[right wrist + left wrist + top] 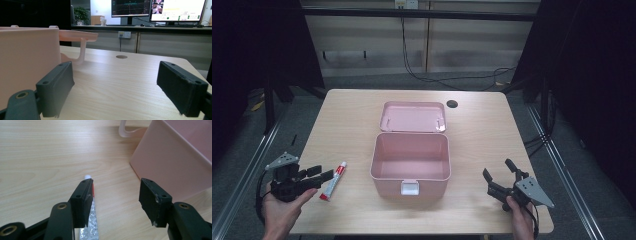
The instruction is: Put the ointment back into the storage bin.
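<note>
A pink box (410, 165) stands mid-table with its lid (413, 117) thrown open behind it; the inside looks bare. A small tube with a red band and white cap (333, 181) lies flat to the box's left. My left gripper (321, 175) is open just left of the tube; in the left gripper view the tube (90, 225) runs under the left jaw and the box wall (172, 162) is at the right. My right gripper (498, 171) is open near the front right corner, holding nothing, with the box (27, 57) on its left.
The wooden table (347, 112) has a round cable hole (452, 104) near the back. Beyond the far edge are cables on the floor, and monitors (157, 7) show on a desk in the right gripper view. Dark frame rails flank both sides.
</note>
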The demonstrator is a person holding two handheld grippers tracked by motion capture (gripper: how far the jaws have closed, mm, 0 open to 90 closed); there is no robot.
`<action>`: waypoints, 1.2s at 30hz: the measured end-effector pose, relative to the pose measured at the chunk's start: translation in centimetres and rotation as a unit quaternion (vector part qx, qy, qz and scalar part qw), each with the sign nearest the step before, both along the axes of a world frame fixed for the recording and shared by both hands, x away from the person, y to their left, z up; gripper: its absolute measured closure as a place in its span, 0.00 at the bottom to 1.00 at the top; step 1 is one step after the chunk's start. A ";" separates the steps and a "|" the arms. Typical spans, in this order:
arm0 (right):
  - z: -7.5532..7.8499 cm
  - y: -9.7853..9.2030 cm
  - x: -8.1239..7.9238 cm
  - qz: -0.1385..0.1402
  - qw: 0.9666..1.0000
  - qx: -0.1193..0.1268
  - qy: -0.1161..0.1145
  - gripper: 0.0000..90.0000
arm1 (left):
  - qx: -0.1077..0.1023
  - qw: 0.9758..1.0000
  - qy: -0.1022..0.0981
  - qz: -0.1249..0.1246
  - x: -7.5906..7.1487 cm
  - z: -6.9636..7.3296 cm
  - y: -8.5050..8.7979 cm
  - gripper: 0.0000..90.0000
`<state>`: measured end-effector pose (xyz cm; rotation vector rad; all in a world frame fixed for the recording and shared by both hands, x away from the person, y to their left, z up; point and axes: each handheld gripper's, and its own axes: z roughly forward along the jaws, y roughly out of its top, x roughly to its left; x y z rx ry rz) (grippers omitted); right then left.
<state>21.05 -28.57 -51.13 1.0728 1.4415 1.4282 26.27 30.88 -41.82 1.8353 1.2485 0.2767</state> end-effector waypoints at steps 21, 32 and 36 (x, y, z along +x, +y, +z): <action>0.0 0.0 -0.1 -0.004 1.000 0.000 -0.002 0.15 | 0.084 0.989 0.116 -0.036 2.6 2.0 -0.7 0.65; 0.0 0.0 -0.1 -0.004 1.000 0.000 0.000 0.15 | 0.148 0.970 0.187 -0.041 4.9 1.1 -1.9 0.67; 0.0 0.0 0.0 -0.003 1.000 0.000 -0.001 0.15 | 0.169 0.963 0.205 -0.042 5.5 1.2 -2.5 0.68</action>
